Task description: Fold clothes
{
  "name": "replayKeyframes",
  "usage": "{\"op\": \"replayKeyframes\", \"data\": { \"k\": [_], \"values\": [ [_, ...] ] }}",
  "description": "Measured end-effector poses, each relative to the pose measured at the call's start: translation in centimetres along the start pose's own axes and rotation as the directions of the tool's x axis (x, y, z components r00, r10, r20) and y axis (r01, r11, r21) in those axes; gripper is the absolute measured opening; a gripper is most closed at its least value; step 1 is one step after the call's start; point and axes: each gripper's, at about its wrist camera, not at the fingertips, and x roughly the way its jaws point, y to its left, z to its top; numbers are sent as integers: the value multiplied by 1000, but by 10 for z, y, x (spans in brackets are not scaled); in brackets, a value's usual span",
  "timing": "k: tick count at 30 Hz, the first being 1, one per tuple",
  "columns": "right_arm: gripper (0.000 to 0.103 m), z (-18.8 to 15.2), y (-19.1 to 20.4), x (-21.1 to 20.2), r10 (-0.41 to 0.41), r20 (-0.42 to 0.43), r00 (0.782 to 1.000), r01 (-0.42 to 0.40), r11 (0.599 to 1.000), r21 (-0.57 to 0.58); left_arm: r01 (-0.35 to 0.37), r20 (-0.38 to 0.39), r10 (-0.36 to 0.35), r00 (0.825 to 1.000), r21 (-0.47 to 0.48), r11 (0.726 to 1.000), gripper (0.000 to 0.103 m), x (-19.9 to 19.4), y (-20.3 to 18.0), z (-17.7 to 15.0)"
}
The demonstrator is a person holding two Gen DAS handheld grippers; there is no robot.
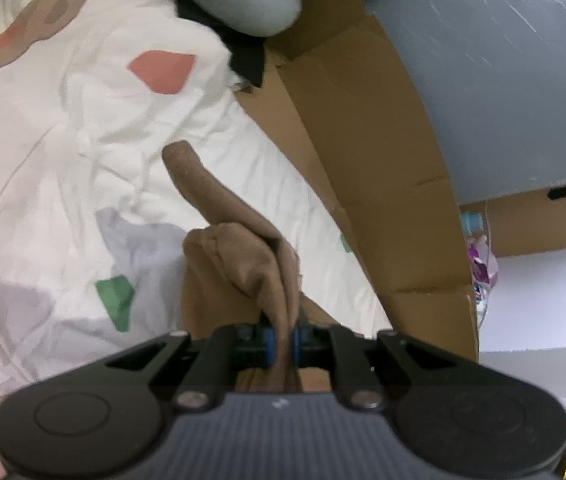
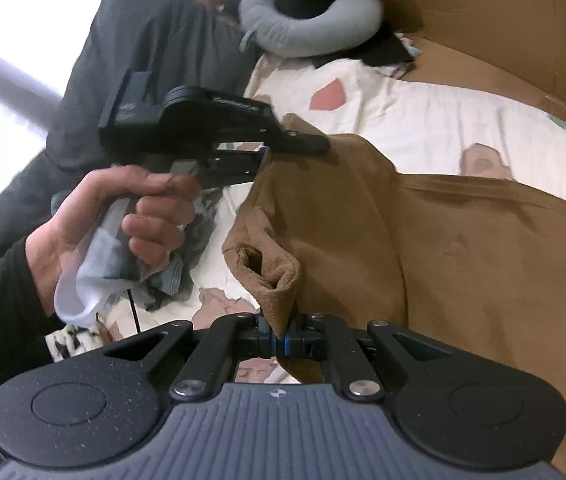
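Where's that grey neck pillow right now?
The neck pillow lies at the top of the right wrist view, beyond the white sheet, beside the cardboard.

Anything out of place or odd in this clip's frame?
Nothing damaged or spilled. The brown fleece garment is pinched by both the left tool and right tool. Only oddity: a crumpled white cloth is clutched in the left hand.

Both claws are clamped tight on brown cloth (image 2: 363,220). The right claw (image 2: 280,338) pinches a bunched edge; the left claw (image 2: 263,152), sideways in the right view, is held by a bare hand (image 2: 123,216).
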Motion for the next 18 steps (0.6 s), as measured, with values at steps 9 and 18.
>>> {"op": "replayKeyframes", "data": {
  "k": [9, 18],
  "values": [
    [1, -35, -50, -21, 36, 87, 996, -41, 997, 65, -47, 5, 47, 999, 60, 997, 9, 19, -36, -18],
    [1, -73, -89, -34, 33, 194, 980, -58, 991, 123, -58, 2, 58, 998, 156, 986, 8, 47, -71, -40]
  ]
}}
